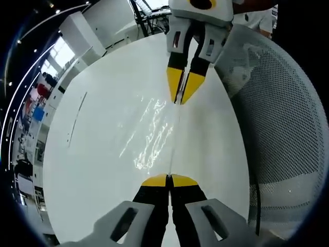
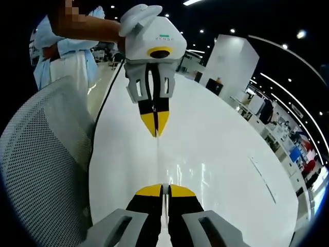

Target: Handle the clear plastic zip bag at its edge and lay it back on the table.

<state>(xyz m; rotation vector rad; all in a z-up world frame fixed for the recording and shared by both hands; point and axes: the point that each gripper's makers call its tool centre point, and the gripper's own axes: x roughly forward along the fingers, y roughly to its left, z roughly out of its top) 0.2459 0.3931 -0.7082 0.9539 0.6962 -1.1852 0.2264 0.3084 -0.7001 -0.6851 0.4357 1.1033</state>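
Observation:
The clear plastic zip bag [image 1: 150, 135] is stretched between both grippers over the white table [image 1: 92, 170], showing as glints and creases. My left gripper [image 1: 169, 180] is shut on its near edge. Opposite, my right gripper [image 1: 181, 99] comes in from the top, shut on the far edge. In the right gripper view the bag [image 2: 159, 160] appears edge-on as a thin line running from my right gripper [image 2: 164, 189] up to the left gripper [image 2: 156, 131]. Whether the bag touches the table I cannot tell.
A grey mesh chair [image 1: 280, 128] stands against the table's side, also seen as the mesh chair [image 2: 46, 159]. A person in light clothes [image 2: 67, 56] stands behind it. The table edge [image 2: 95, 154] runs along the chair. Office furniture lies far off.

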